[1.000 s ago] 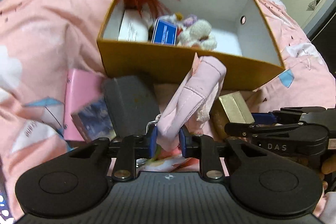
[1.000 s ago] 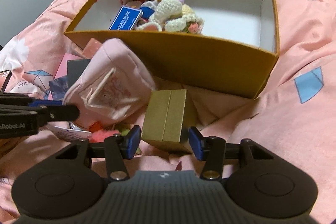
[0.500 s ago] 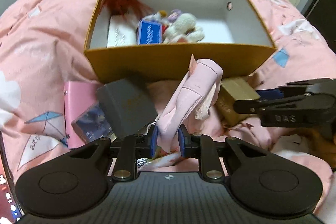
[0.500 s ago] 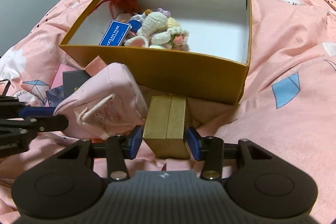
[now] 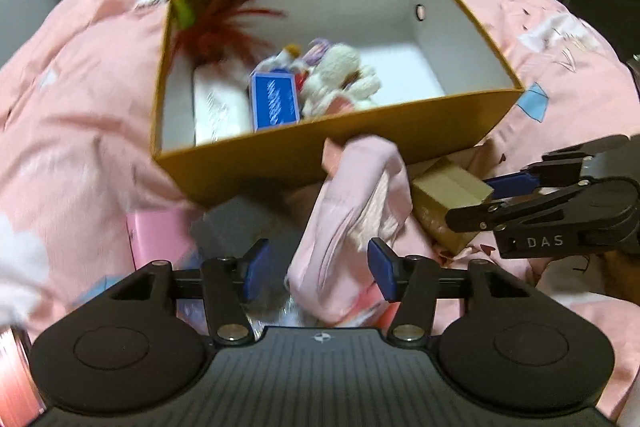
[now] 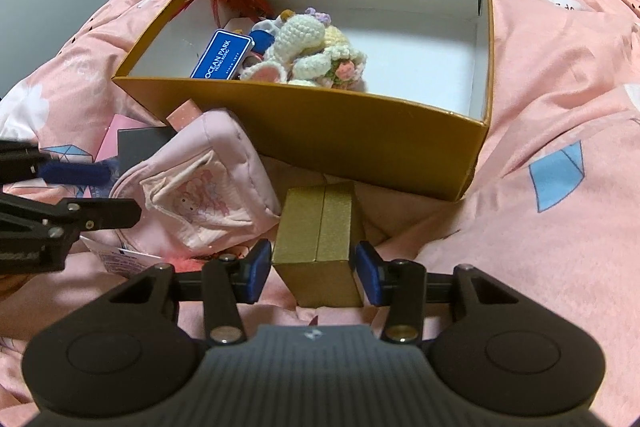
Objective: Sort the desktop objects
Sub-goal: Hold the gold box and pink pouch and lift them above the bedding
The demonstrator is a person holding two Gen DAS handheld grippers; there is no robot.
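Left claw (image 5: 314, 269): jaws opening; pink pouch (image 5: 352, 211) stands between the blue pads, neither pad pressing it.
Right claw (image 6: 310, 269): pads spread to either side of the gold box (image 6: 320, 235); contact cannot be told.
Bedspread (image 6: 560, 107): soft, uneven carrier.
Storage box (image 6: 360, 131): open, near wall just behind both items.
Pouch position: outside the storage box, leaning at its near wall.
Procedure: re-grip the pouch lower down, lift clear of the near wall, release over the bare floor at the right.
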